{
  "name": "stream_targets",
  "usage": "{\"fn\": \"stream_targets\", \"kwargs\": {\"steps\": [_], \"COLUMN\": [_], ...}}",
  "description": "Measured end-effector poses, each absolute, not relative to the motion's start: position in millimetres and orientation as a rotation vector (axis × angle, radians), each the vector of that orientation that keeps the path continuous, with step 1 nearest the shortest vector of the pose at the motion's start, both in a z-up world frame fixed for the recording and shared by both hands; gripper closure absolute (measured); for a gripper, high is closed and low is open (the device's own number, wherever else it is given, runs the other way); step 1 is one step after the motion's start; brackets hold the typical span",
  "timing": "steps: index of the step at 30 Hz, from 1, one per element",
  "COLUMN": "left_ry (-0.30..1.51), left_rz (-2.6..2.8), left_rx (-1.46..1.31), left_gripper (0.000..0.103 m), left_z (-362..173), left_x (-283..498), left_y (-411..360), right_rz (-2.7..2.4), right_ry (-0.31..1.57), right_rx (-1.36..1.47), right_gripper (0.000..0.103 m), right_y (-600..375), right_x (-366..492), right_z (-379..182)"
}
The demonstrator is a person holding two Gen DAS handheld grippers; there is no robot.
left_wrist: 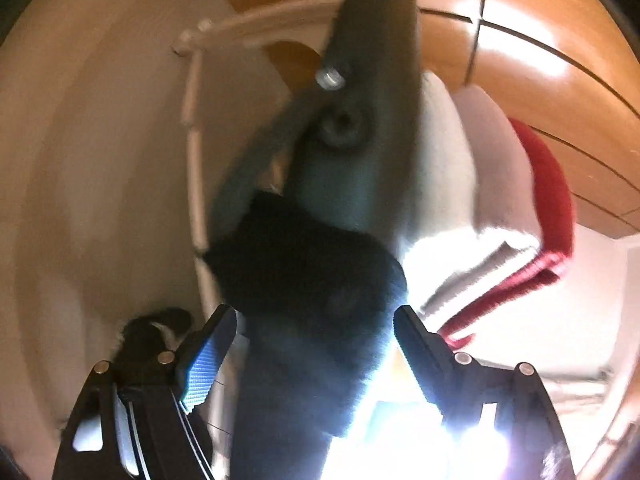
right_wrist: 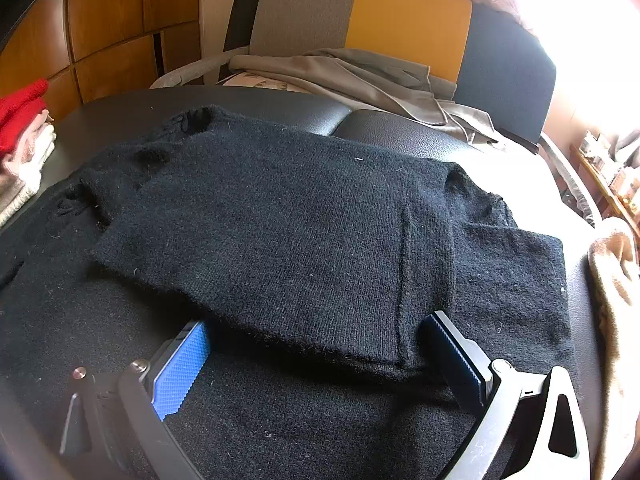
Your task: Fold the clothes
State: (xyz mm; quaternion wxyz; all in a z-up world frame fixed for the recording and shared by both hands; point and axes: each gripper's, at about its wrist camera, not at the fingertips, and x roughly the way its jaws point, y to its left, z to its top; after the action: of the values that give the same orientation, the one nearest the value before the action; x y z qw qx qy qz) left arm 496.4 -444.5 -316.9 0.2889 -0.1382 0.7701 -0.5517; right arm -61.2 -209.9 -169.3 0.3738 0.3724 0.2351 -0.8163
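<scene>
The black sweater (right_wrist: 288, 232) lies spread across the dark desk (right_wrist: 132, 114), filling the centre of the right wrist frame, 1 layer folded over another. The right gripper (right_wrist: 316, 344) sits at the lower centre, jaws released and wide, straddling the folded edge without pinching it. At the left edge is a stack of folded clothes (right_wrist: 24, 136), red on top. In the blurred left wrist view, the left gripper (left_wrist: 316, 324) has its jaws parted; dark fabric (left_wrist: 304, 264), perhaps the sweater, sits between them.
</scene>
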Motion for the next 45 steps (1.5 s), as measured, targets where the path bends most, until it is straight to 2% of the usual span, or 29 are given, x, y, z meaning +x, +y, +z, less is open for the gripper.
{"fn": "stream_targets", "kwargs": {"steps": [5,11,15,17,18,20,21,26,27,31,36,45], "left_ry": [2.058,2.011,1.981,1.948,1.93,1.896,1.879,1.758,1.671,1.539,1.579,1.711], "left_rz": [-1.482,-1.544,-1.572,-1.598,-1.612,-1.638,-1.651,-1.894,-1.985,-2.254,-2.472,-2.669], "left_rx": [-0.324,-0.256,-0.214,-0.183,-0.167,-0.135,-0.12,-0.001,0.04,0.08,0.041,0.025], "left_gripper": [0.016,0.039,0.045,0.059,0.063,0.088,0.094,0.094,0.094,0.094,0.094,0.094], "left_z": [-321.3,-302.1,-291.9,-283.0,-278.5,-269.5,-265.0,-207.5,-185.2,-129.4,-81.1,-29.6], "left_x": [481.1,483.5,501.0,504.0,505.5,508.5,509.9,490.6,479.7,437.9,375.0,250.3], "left_y": [-455.0,-461.9,-447.0,-446.4,-446.1,-445.5,-445.2,-449.4,-450.0,-451.3,-461.0,-465.8], "right_rz": [-2.091,-2.089,-2.089,-2.089,-2.089,-2.089,-2.089,-2.089,-2.089,-2.088,-2.089,-2.088], "right_ry": [0.601,0.596,0.593,0.593,0.592,0.59,0.59,0.591,0.591,0.591,0.595,0.603], "right_rx": [0.953,0.954,0.955,0.954,0.954,0.954,0.954,0.953,0.953,0.954,0.956,0.955], "right_gripper": [0.0,0.0,0.0,0.0,0.0,0.0,0.0,0.0,0.0,0.0,0.0,0.0], "right_y": [-209.7,-209.5,-209.4,-209.6,-209.5,-209.4,-209.3,-209.9,-210.1,-210.5,-211.4,-211.5], "right_x": [-61.3,-61.6,-61.8,-61.8,-62.0,-62.0,-62.0,-61.9,-61.9,-61.5,-61.4,-60.5], "right_z": [-169.4,-169.5,-169.4,-169.3,-169.1,-168.9,-168.9,-168.3,-168.2,-168.1,-167.9,-168.6]}}
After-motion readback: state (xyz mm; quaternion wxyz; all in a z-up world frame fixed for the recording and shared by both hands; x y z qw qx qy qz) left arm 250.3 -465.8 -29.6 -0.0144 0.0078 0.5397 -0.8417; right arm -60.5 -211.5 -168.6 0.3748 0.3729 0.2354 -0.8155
